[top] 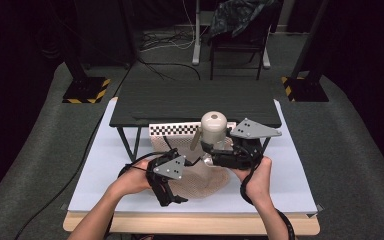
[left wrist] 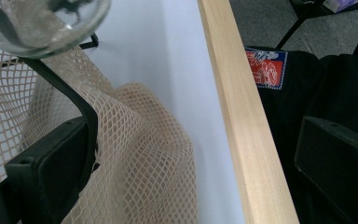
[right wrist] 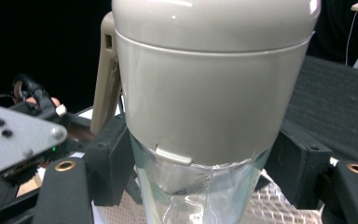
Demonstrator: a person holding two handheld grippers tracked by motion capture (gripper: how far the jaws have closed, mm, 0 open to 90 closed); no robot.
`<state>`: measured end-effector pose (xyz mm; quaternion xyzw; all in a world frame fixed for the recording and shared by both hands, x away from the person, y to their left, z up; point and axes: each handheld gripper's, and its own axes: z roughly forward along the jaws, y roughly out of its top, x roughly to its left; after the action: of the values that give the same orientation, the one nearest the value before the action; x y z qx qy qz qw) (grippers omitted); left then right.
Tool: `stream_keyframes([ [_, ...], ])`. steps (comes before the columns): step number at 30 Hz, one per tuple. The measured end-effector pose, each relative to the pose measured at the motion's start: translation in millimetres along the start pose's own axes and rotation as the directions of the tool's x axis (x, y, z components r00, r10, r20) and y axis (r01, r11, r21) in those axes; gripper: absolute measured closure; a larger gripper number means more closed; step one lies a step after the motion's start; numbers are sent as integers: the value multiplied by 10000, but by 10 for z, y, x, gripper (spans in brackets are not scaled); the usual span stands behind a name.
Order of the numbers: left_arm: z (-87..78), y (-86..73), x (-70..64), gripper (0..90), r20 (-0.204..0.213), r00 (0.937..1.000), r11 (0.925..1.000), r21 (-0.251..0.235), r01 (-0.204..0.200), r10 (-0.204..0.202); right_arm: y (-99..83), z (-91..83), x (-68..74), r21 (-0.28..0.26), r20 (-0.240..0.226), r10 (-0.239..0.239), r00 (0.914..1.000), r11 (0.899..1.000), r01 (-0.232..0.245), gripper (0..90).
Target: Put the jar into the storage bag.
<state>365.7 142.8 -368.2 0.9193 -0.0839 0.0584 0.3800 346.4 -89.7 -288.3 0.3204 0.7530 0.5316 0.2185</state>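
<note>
My right gripper (top: 208,152) is shut on a bottle (top: 213,128) with a clear glass body and a beige domed lid, holding it upright above the table. In the right gripper view its black pads (right wrist: 111,163) press the glass just under the lid (right wrist: 209,84). A beige mesh bag (top: 200,182) lies crumpled on the white table top (top: 110,170) below the bottle. My left gripper (top: 173,198) points down at the table's near edge, jaws wide apart and open (left wrist: 196,135). The mesh (left wrist: 140,154) drapes against one of its jaws. The bottle's glass bottom (left wrist: 42,23) hangs above.
A low dark shelf (top: 195,102) on thin legs stands at the back of the table, with a checkerboard strip (top: 172,129) under it. The table's wooden front edge (left wrist: 237,116) is close to the left gripper. A chair (top: 237,30) and striped stand bases (top: 85,90) sit on the floor beyond.
</note>
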Motion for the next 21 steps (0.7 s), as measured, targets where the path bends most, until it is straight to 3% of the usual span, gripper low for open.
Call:
stream_keyframes([
  [21,0,11,-28,0,-177,9997,9998,82,-164,165,167,287,7,-163,102,-194,9998,9997,195,292],
])
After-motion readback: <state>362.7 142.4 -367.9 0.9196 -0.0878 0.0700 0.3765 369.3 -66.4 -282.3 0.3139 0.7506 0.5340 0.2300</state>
